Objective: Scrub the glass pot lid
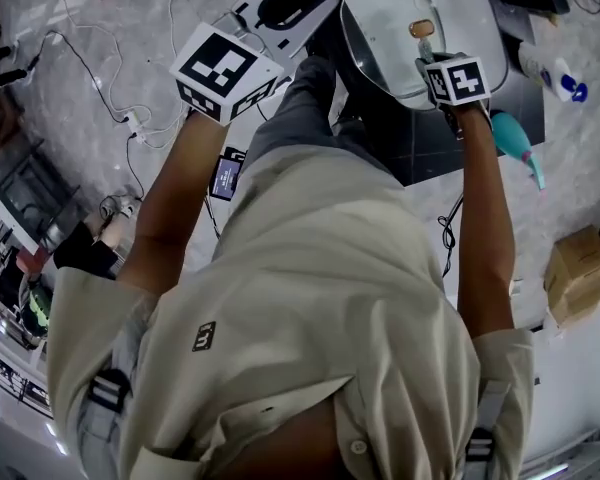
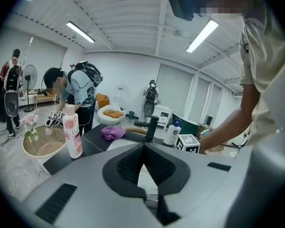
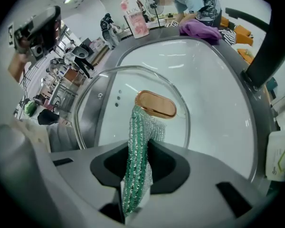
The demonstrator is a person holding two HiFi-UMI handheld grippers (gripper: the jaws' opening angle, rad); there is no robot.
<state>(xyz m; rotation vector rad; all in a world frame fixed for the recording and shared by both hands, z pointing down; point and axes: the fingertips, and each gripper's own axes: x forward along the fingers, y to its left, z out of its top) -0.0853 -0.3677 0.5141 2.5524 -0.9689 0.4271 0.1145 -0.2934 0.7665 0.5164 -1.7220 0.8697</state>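
Down in the white sink (image 3: 218,94), the glass pot lid (image 3: 109,103) rests with its copper knob (image 3: 155,104) facing up, so I judge the basin steadies it and catches any runoff. My right gripper (image 3: 141,163) is clenched on a green-and-silver scrubbing cloth (image 3: 135,141). The cloth's free end lies against the lid right beside the knob, which reads to me as scrubbing under way there. My left gripper (image 2: 143,163) is pinched closed on nothing and held off to the lid's side, likely just to stay clear.

Beyond the lid, a black faucet (image 3: 270,37) rises at the basin's edge. A purple rag (image 3: 199,30) and a pink bottle (image 3: 133,11) sit on the dark counter (image 2: 92,146). Farther from the lid, another person (image 2: 78,91) bends over a table under ceiling strip lights (image 2: 80,32).
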